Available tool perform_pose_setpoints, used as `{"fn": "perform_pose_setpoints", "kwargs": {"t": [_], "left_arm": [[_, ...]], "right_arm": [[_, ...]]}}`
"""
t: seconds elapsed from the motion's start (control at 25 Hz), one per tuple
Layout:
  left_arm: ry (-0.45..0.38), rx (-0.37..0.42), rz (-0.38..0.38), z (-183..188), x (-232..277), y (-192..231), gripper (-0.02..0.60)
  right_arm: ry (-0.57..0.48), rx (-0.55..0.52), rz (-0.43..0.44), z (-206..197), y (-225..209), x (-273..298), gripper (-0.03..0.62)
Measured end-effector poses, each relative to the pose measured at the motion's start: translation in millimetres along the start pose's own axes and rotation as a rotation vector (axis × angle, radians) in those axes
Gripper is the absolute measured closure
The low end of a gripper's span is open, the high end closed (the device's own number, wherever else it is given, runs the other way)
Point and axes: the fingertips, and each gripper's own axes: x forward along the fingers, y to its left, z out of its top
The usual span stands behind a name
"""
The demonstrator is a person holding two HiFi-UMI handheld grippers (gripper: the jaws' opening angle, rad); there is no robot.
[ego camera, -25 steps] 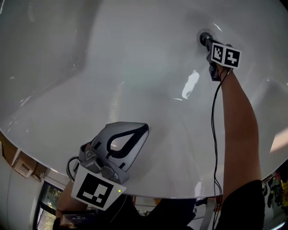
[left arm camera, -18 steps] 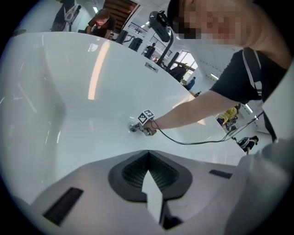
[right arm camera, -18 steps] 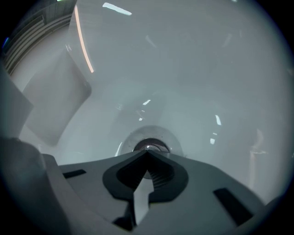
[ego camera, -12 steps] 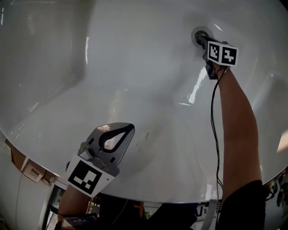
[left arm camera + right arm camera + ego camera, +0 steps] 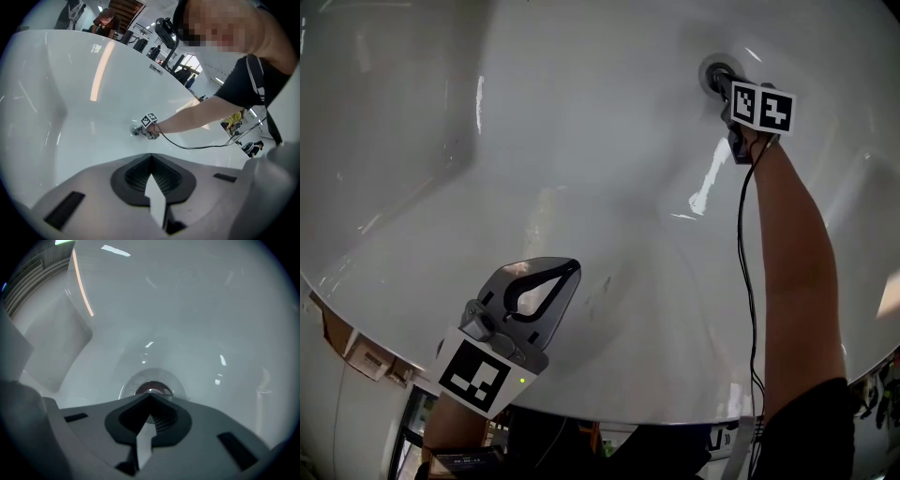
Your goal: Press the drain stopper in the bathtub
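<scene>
- The left gripper (image 5: 572, 268) has been shifted a little down and left, toward the near rim of the bathtub (image 5: 581, 141), since a second ago. It's barely been moved since then. Its jaws are closed on nothing and it's parked well apart from the drain.
- The drain stopper (image 5: 712, 72) is found far right on the tub floor, inside a chrome ring.
- The right gripper (image 5: 724, 86) is kept there, jaws pinched together, tips right at the stopper. The press is probably underway, but contact can't be confirmed.
</scene>
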Motion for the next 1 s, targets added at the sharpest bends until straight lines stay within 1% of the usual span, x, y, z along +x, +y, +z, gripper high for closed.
{"fn": "perform_pose_setpoints", "kwargs": {"t": [0.08,0.16,0.28,0.36,0.48,0.56,0.64,0.72,0.84,0.92,1.0], "left_arm": [[-0.001,0.001,-0.003,1.6,-0.5,-0.7,0.574],[0.003,0.017,-0.005,2.6,-1.1,-1.5,0.574],[0.013,0.081,-0.01,2.9,-2.8,-2.9,0.574],[0.005,0.105,-0.003,3.6,-3.1,-2.0,0.574],[-0.048,0.082,0.025,7.7,-2.5,5.9,0.574],[-0.11,0.075,0.041,12.5,-4.7,14.5,0.574],[-0.155,0.092,0.051,14.0,-10.3,19.1,0.574],[-0.166,0.134,0.073,15.0,-14.0,21.5,0.574],[-0.141,0.239,0.102,16.8,-17.2,26.0,0.574],[-0.15,0.259,0.101,27.5,-24.1,22.5,0.574],[-0.182,0.259,0.095,44.1,-35.0,14.0,0.574]], "right_arm": [[0.018,-0.001,-0.016,-0.8,-1.9,1.7,0.579],[0.025,-0.015,-0.033,0.4,-3.1,2.7,0.579],[0.035,-0.037,-0.052,1.8,-1.9,4.8,0.579],[0.053,-0.029,-0.071,2.9,-1.9,5.1,0.579],[0.042,0.026,-0.072,10.4,-0.5,-8.2,0.579],[0.007,0.028,-0.038,17.5,9.0,-27.9,0.579],[-0.013,0.004,0.003,18.3,24.9,-53.8,0.579],[-0.026,-0.014,0.034,19.3,38.1,-80.2,0.579],[-0.046,-0.017,0.051,23.2,45.3,-117.7,0.579],[-0.067,-0.008,0.048,28.3,44.1,-148.1,0.579],[-0.099,0.015,0.032,37.5,40.1,-183.1,0.579]]}}
